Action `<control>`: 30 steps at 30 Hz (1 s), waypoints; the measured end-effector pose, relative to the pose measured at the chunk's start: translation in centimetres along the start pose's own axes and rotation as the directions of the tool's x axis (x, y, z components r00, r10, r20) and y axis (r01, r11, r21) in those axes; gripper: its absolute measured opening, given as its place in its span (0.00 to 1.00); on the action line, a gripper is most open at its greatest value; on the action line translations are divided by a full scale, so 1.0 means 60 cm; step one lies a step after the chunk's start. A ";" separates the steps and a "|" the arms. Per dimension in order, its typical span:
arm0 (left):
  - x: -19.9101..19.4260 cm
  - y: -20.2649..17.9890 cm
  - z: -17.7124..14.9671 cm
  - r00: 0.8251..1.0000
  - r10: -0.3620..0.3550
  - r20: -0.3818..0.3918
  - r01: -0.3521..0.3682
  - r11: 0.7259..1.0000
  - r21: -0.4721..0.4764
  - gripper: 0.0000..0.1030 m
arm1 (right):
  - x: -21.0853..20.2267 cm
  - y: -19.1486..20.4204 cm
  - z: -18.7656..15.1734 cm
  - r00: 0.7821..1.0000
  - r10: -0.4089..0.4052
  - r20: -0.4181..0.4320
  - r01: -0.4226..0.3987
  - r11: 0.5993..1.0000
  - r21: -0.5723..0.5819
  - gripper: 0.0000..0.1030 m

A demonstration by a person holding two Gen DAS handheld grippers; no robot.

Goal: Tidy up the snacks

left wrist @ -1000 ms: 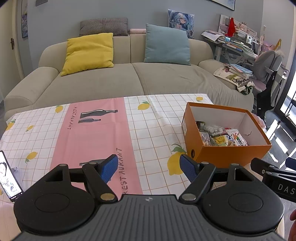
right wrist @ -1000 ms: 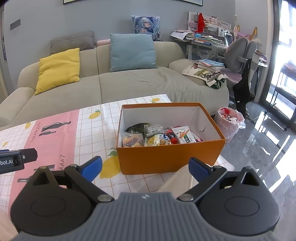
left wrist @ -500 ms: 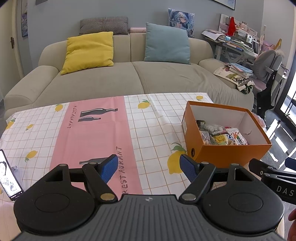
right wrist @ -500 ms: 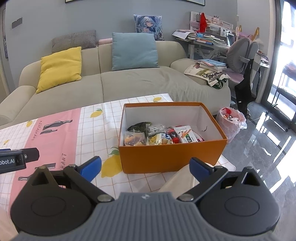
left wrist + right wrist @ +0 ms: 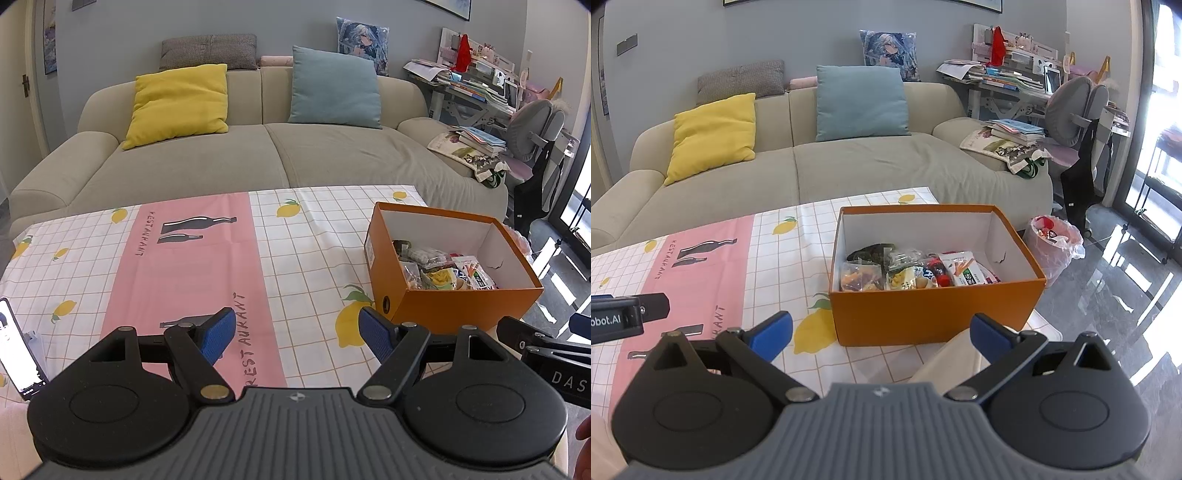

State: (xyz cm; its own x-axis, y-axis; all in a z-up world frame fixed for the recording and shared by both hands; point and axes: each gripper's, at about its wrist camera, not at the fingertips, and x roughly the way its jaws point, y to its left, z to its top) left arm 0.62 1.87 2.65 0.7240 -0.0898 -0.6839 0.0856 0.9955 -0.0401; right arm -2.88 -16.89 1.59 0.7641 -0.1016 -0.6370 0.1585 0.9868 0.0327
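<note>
my left fingers (image 5: pixel 297 328) are spread wide with nothing between them, held level above the near edge of the bench (image 5: pixel 303 236), pointing across it toward the sofa (image 5: pixel 207 162). under them lies the pink band of the cloth (image 5: pixel 184 266), with a printed lemon just beside the right pad. my right fingers (image 5: pixel 881 332) are also parted and empty, level, low over the bench's near right corner, aimed at the box (image 5: pixel 934 314).

the box is orange, open at the top, and sits on the cloth at the right edge of the bench, near its near right corner. the snacks (image 5: pixel 912 273) lie inside it, bunched on the floor of the box against its near wall: clear bags of yellow and orange pieces, a dark packet, a red one, a white packet with green print. i cannot read what they are.

from my left side the box (image 5: pixel 447 302) stands ahead and to the right, apart from the pads, and the tip of my right tool shows at the right border. a phone (image 5: pixel 20 354) stands lit at the bench's left edge.
</note>
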 end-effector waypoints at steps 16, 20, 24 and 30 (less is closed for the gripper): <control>-0.004 0.001 0.003 1.000 0.008 -0.002 -0.008 1.000 0.002 0.86 | 0.002 0.002 -0.001 1.000 0.003 -0.004 -0.003 1.000 -0.002 0.97; -0.004 0.001 0.004 1.000 0.008 0.001 -0.008 1.000 0.005 0.86 | 0.005 -0.004 0.000 1.000 0.011 -0.009 -0.011 1.000 -0.007 0.97; -0.005 0.002 0.008 1.000 0.007 0.002 -0.007 1.000 0.009 0.86 | 0.005 -0.004 0.000 1.000 0.010 -0.009 -0.010 1.000 -0.008 0.97; -0.005 0.001 0.008 1.000 0.006 0.001 -0.006 1.000 0.008 0.86 | 0.008 -0.008 -0.001 1.000 0.016 -0.015 -0.016 1.000 -0.009 0.97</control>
State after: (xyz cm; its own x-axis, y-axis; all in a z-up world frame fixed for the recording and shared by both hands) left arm 0.72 1.96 3.18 0.7252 -0.0838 -0.6835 0.0864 0.9958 -0.0304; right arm -2.66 -17.38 1.23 0.7571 -0.0841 -0.6479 0.1404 0.9895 0.0356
